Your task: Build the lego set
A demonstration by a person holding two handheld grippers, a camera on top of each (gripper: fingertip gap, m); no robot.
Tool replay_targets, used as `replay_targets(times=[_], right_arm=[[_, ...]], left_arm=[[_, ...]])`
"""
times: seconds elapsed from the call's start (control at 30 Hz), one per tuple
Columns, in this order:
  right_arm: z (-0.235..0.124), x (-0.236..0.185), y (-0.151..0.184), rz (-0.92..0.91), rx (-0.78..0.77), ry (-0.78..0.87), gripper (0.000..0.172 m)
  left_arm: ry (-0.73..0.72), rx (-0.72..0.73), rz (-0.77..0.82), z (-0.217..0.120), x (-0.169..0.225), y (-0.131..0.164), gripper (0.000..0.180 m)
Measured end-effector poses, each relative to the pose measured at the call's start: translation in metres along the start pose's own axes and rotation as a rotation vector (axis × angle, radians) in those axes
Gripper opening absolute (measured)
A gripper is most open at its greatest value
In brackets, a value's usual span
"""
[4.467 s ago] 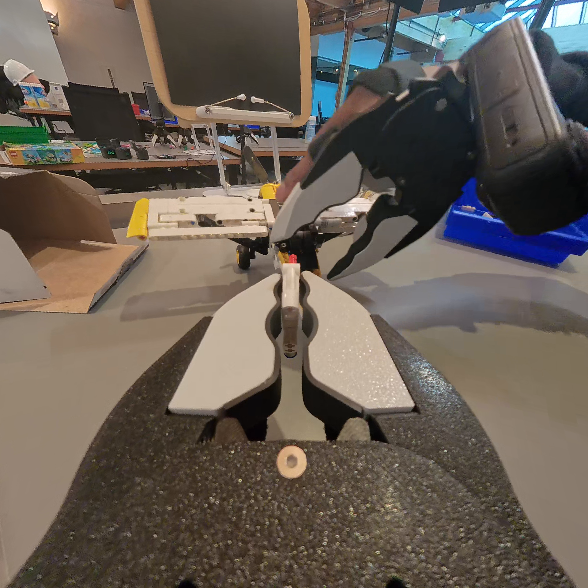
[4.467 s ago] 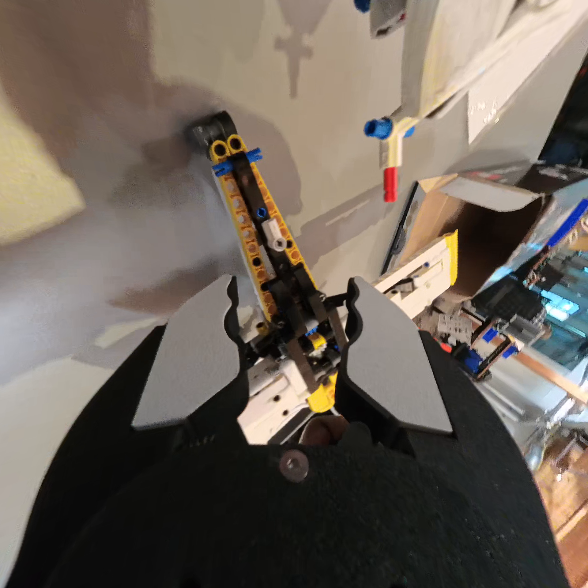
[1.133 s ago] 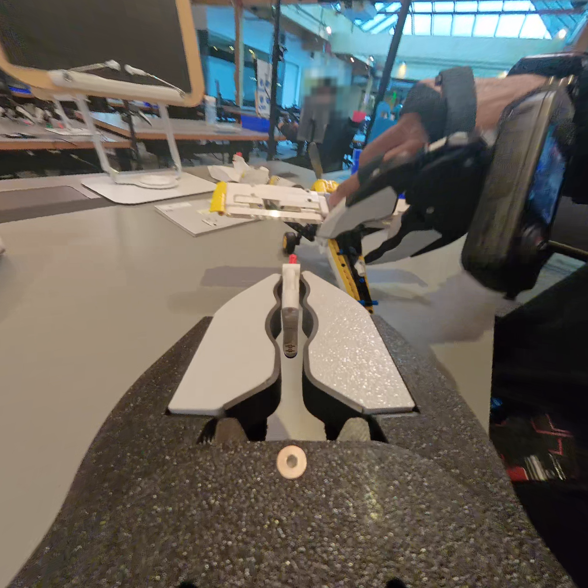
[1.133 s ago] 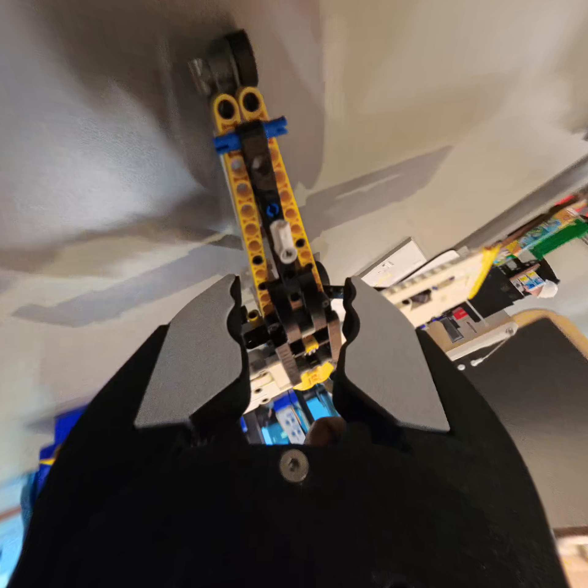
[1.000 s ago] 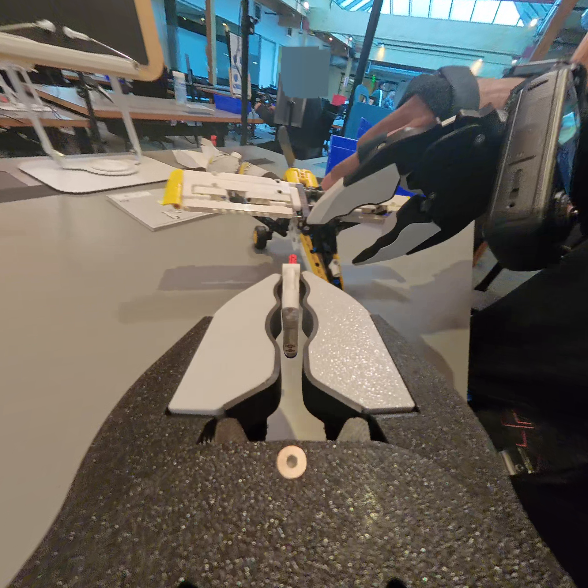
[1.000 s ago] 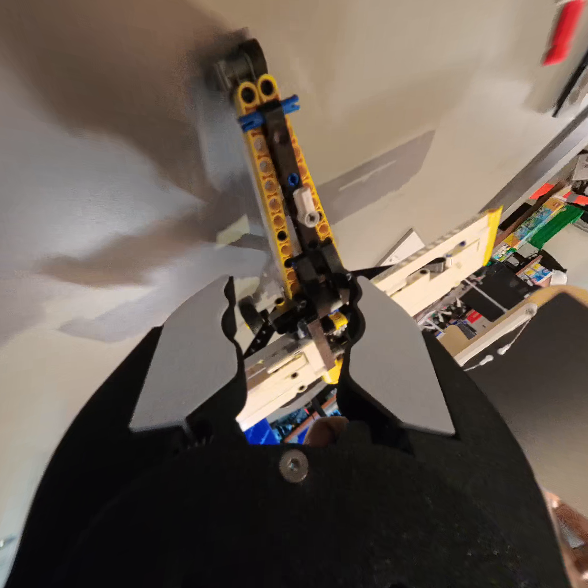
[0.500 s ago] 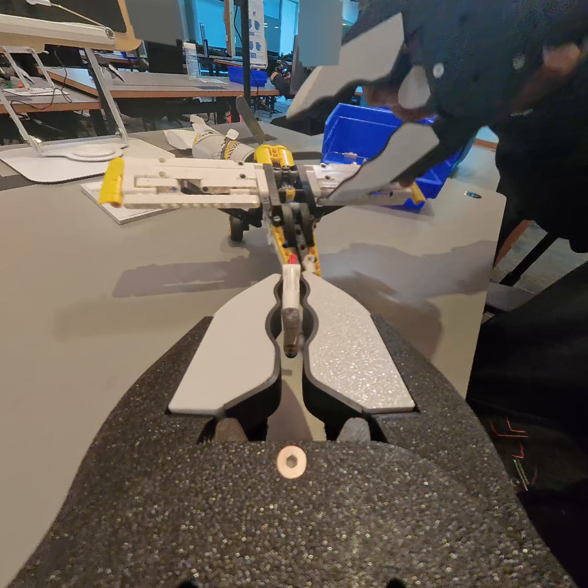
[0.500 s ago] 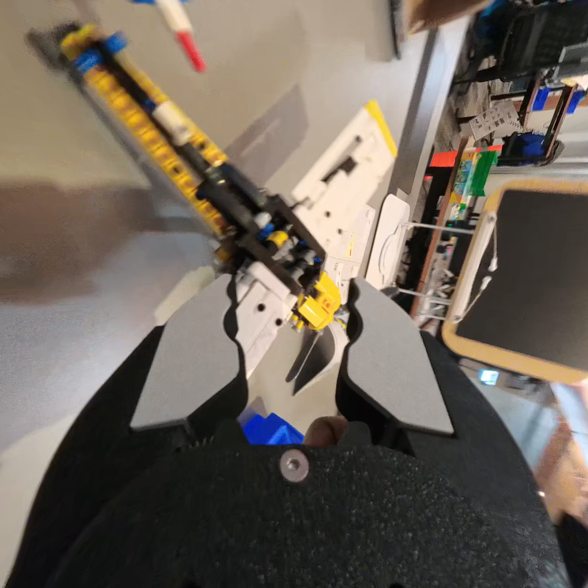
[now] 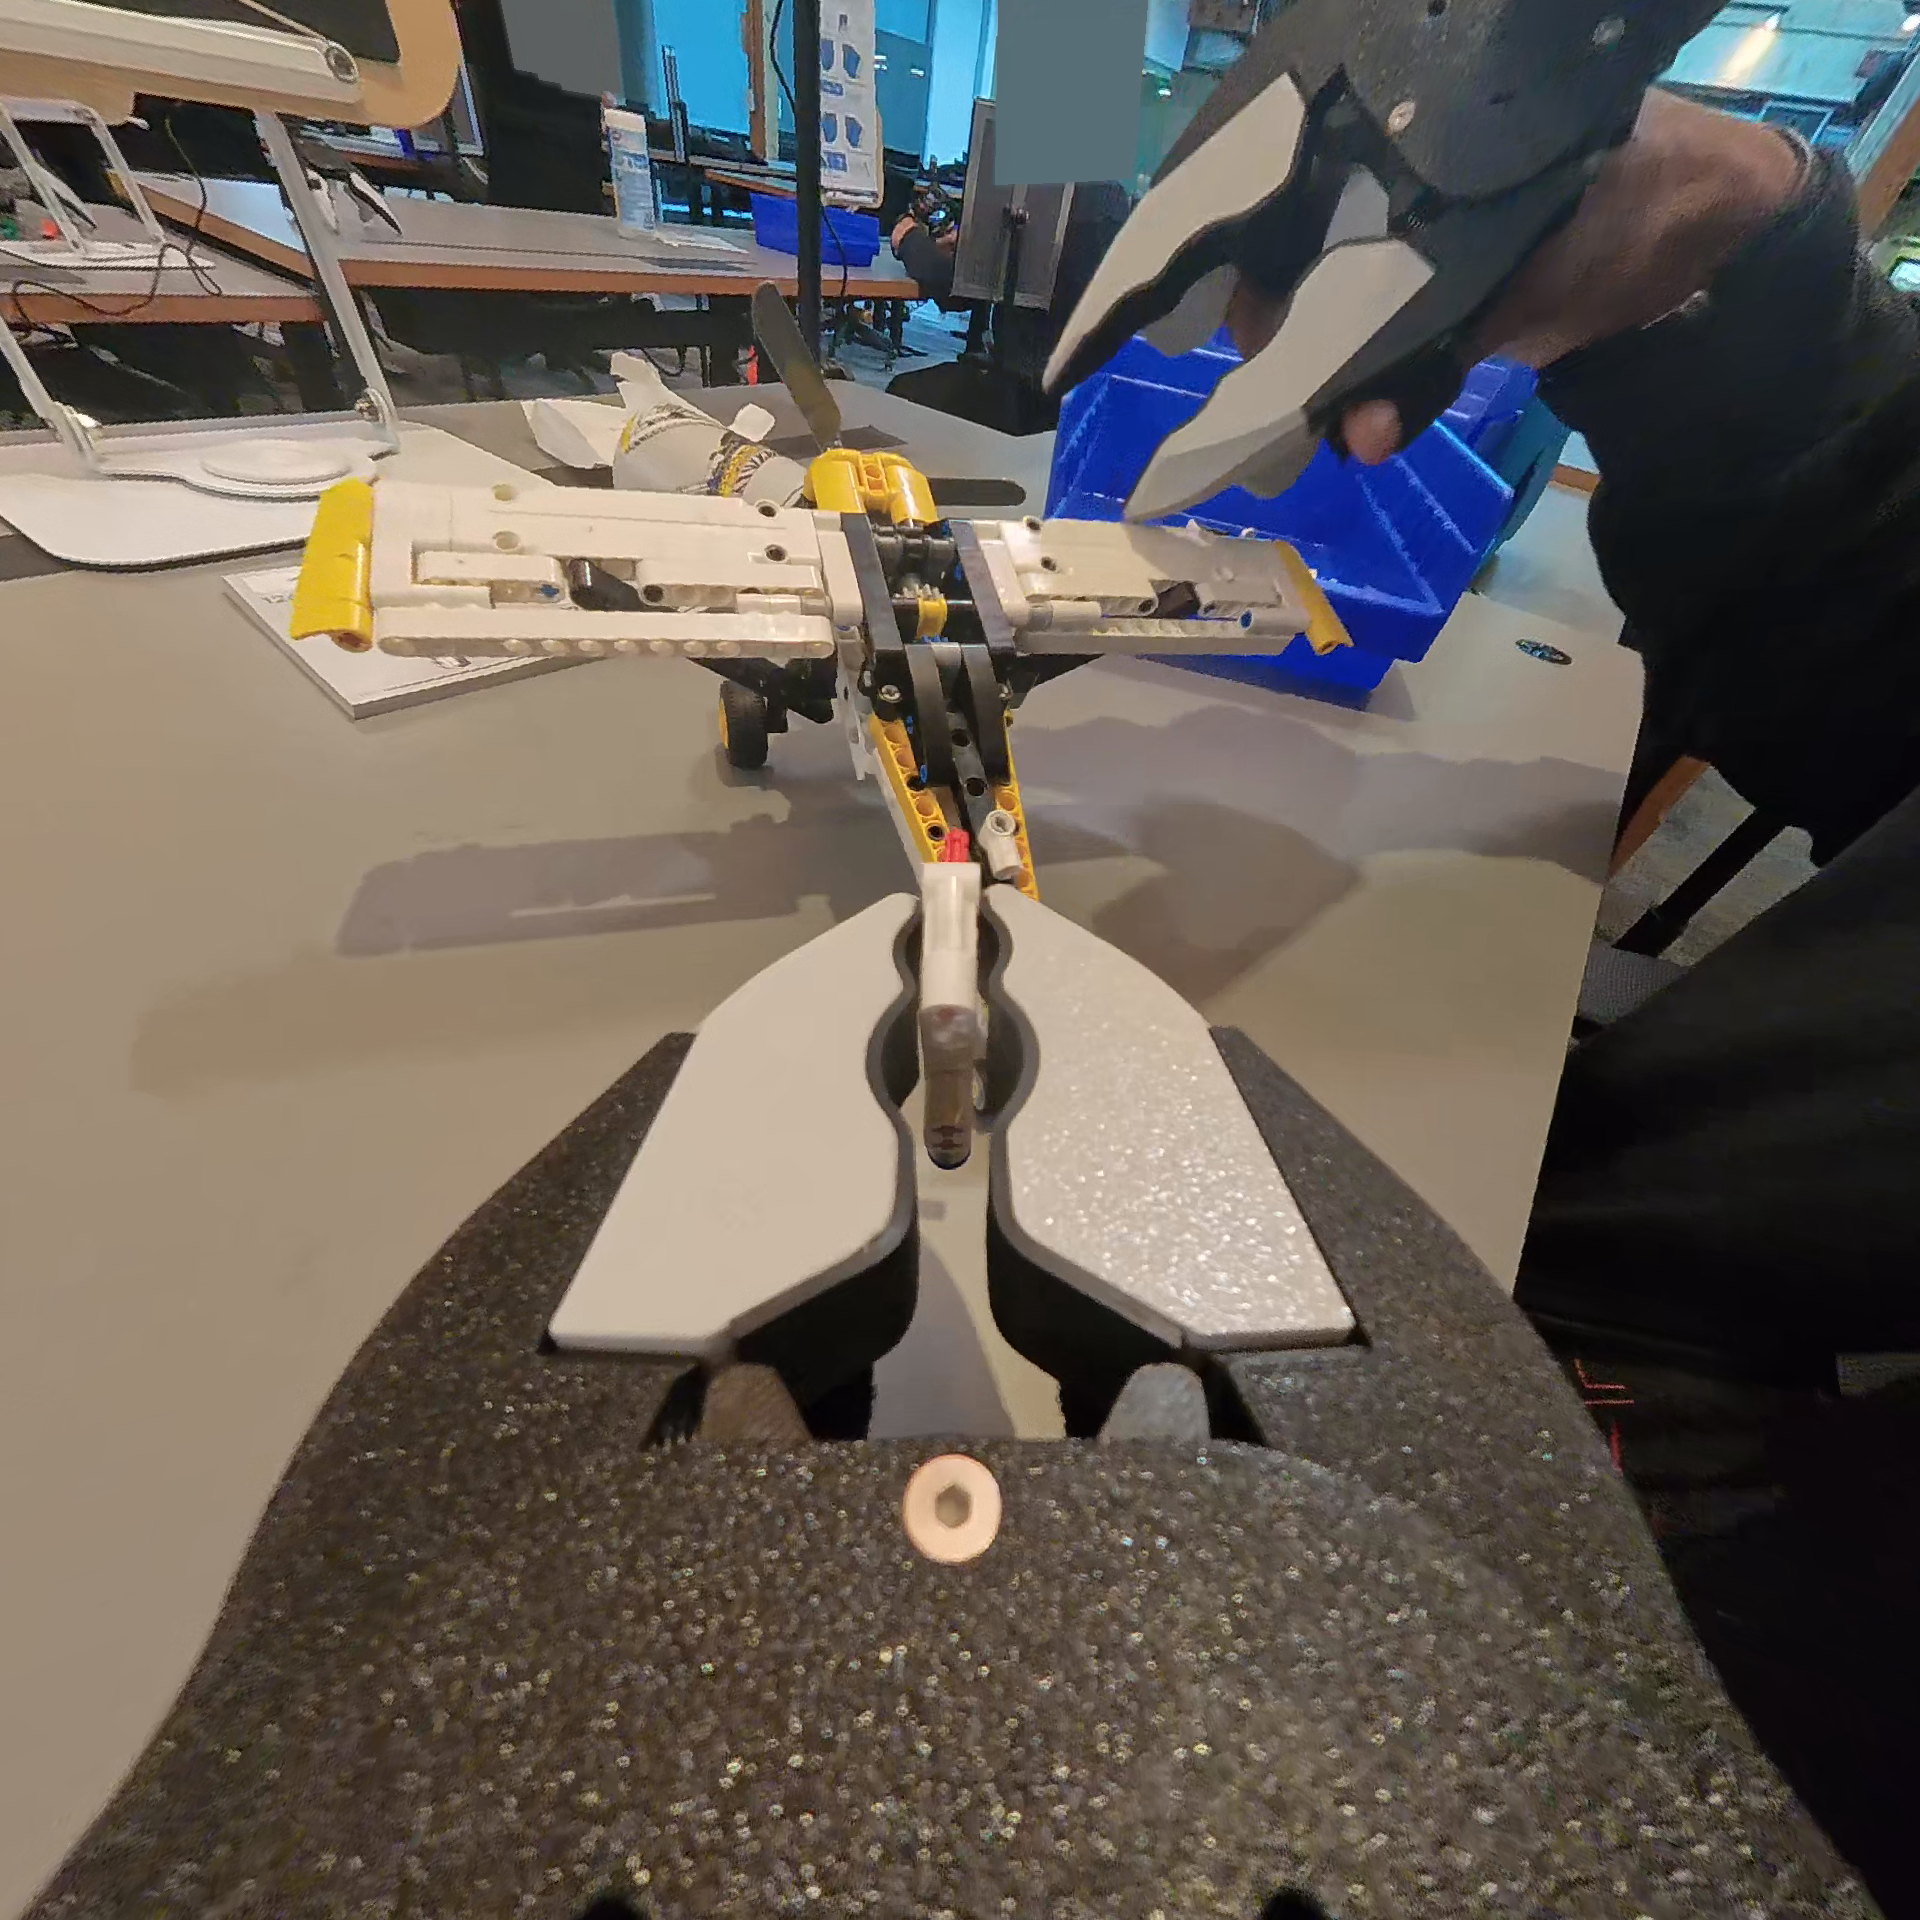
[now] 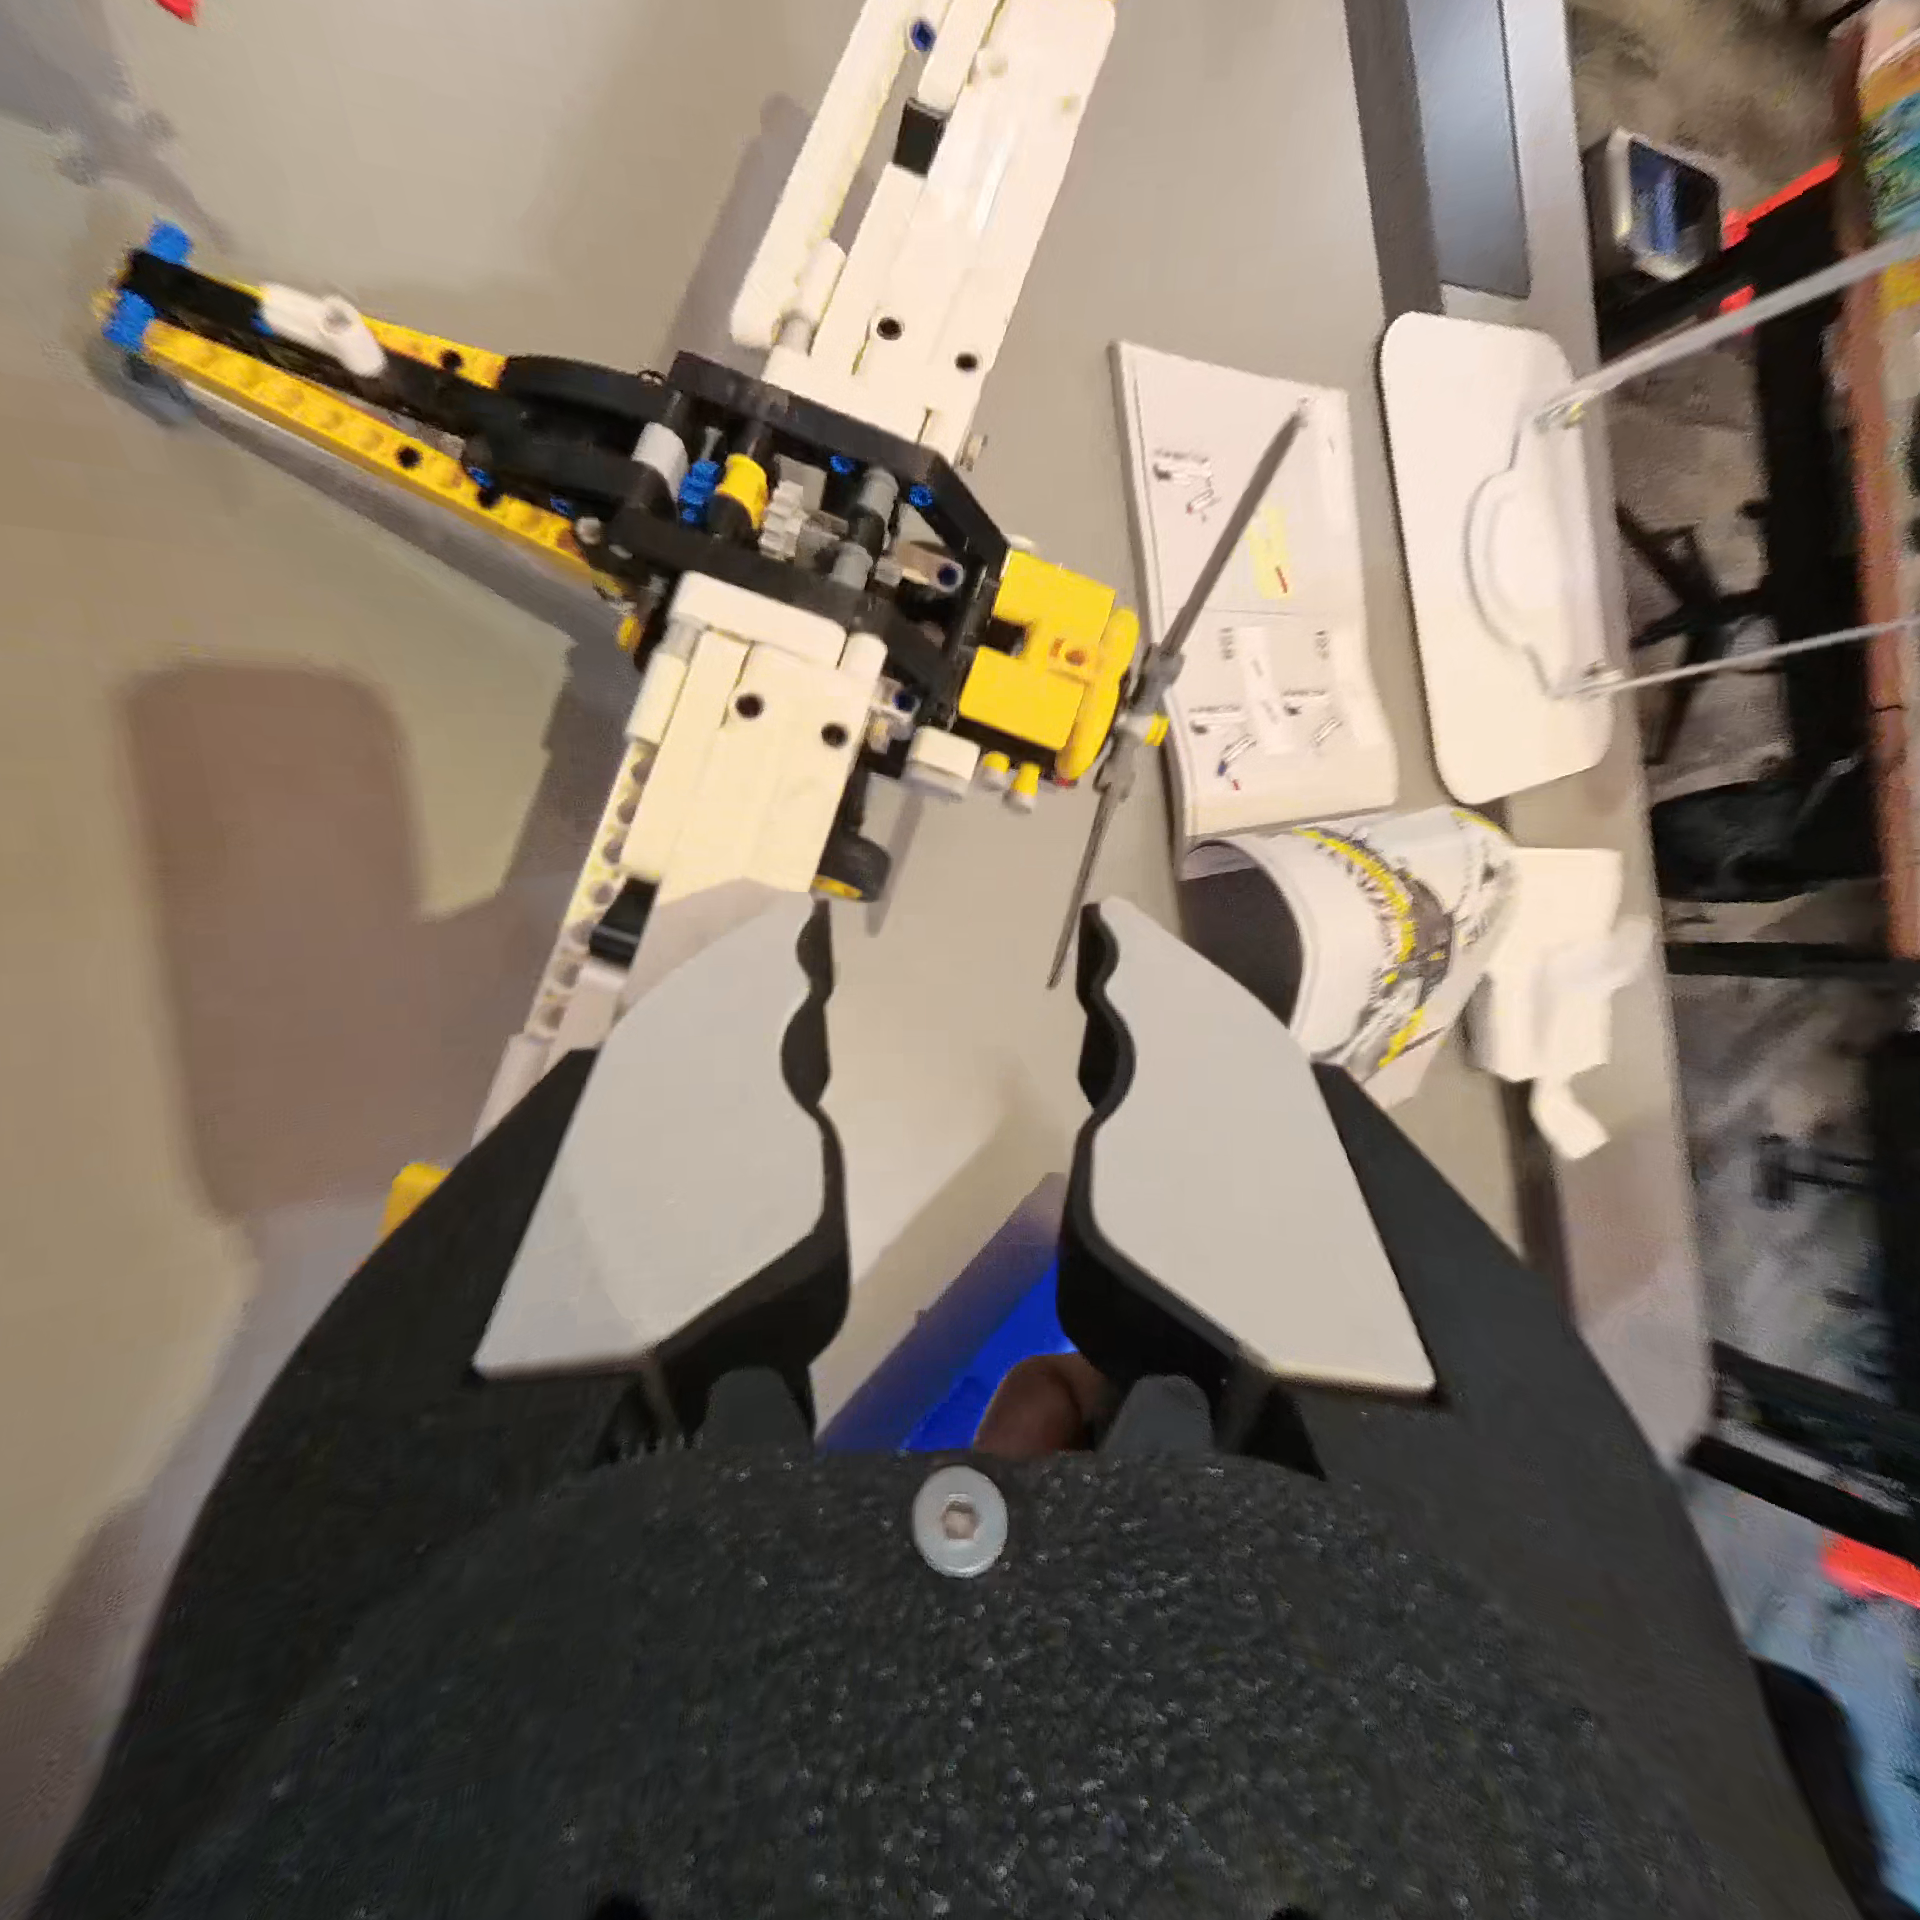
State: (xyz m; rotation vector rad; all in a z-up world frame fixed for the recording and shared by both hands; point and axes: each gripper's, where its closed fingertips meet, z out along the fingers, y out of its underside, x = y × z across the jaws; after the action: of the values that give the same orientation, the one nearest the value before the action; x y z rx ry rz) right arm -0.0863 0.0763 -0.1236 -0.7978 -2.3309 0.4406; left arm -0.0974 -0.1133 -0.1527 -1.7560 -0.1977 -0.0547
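Right at centre, the brick-built plane (image 9: 894, 582), white wings with yellow tips, stands on the grey worktop (image 9: 312, 935), tail toward the left gripper (image 9: 951, 914). Its jaws are nearly closed, pinching a small white connector piece (image 9: 948, 940) with a red pin just off the tail. The right gripper (image 10: 951, 940) hovers above the right wing, jaws apart and bare. Behind lie an instruction booklet (image 10: 1247, 582), print too small to read, a paper cup (image 10: 1382, 935) and a blue bin (image 9: 1351, 520).
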Motion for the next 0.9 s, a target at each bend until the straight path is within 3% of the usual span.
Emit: replay_targets(times=[0.1,0.2,0.33,0.6,0.9], right_arm=[[-0.009,0.018,0.011,0.086,0.024,0.016,0.048],[-0.002,0.063,0.038,0.014,-0.106,0.185,0.049],[0.036,0.105,0.061,-0.116,-0.280,0.298,0.055],[0.097,0.129,0.079,-0.334,-0.537,0.388,0.057],[0.106,0.124,0.085,-0.252,-0.561,0.418,0.008]], left_arm=[[0.002,-0.007,-0.009,0.001,0.000,0.001,0.008],[0.004,0.006,-0.028,0.001,-0.002,-0.001,0.008],[-0.002,0.022,-0.044,-0.001,-0.004,-0.003,0.008],[-0.003,0.107,-0.058,-0.010,-0.006,-0.012,0.008],[0.066,0.167,-0.124,-0.016,-0.008,-0.019,0.008]])
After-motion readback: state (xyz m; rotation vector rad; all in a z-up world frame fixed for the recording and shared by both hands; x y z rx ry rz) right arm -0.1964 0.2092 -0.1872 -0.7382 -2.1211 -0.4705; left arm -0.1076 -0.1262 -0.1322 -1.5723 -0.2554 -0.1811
